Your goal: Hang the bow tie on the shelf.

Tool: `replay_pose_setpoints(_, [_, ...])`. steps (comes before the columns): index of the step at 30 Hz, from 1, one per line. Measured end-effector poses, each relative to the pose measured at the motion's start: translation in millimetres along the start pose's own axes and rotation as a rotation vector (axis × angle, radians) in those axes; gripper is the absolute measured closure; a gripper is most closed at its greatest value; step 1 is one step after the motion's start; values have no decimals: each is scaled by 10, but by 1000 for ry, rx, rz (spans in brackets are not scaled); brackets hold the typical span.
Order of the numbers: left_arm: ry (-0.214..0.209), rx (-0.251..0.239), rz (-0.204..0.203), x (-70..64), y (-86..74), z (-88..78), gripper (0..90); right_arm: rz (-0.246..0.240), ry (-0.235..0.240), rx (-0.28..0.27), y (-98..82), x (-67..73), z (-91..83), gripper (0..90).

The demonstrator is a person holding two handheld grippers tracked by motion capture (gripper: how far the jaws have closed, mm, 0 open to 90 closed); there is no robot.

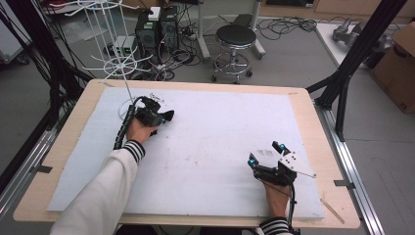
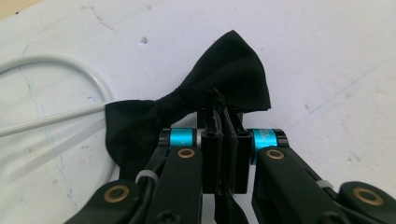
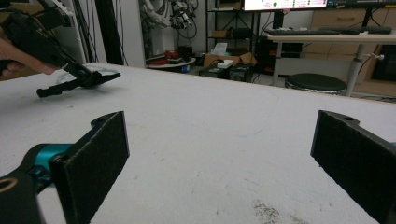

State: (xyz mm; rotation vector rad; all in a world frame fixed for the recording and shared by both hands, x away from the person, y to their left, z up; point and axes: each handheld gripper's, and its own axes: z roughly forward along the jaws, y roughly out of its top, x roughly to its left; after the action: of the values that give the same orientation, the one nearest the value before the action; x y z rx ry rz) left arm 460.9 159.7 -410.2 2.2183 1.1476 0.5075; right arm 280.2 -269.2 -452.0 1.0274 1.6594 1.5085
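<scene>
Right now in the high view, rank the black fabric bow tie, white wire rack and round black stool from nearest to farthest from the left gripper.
1. Black fabric bow tie: clamped in the left gripper.
2. White wire rack: just behind, table's far left corner.
3. Round black stool: on the floor beyond the table.

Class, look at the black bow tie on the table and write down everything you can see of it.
The bow tie is plain black cloth, matt and soft-looking, with two flared wings gathered at a narrow knot. It lies on the white table cover, near the far left part of the table beside the base ring of a white wire stand. The left tongs are shut on it near the knot, with a strip of black cloth running down between the jaws.
</scene>
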Motion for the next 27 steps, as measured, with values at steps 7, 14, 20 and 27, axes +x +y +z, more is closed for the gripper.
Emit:
replay_pose_setpoints(7, [2,-97,11,-20,-42,-266,862,2,-1,-2,0,-2,1,32])
replay_pose_setpoints(14, [-21,-157,27,-71,-39,-524,862,3,-2,-2,1,-2,1,33])
replay_pose_setpoints(20, [-14,-217,49,-110,-32,-751,862,0,-3,-1,1,-2,0,33])
replay_pose_setpoints(27, [-19,-271,67,-139,-47,-954,862,3,-1,1,-1,1,0,33])
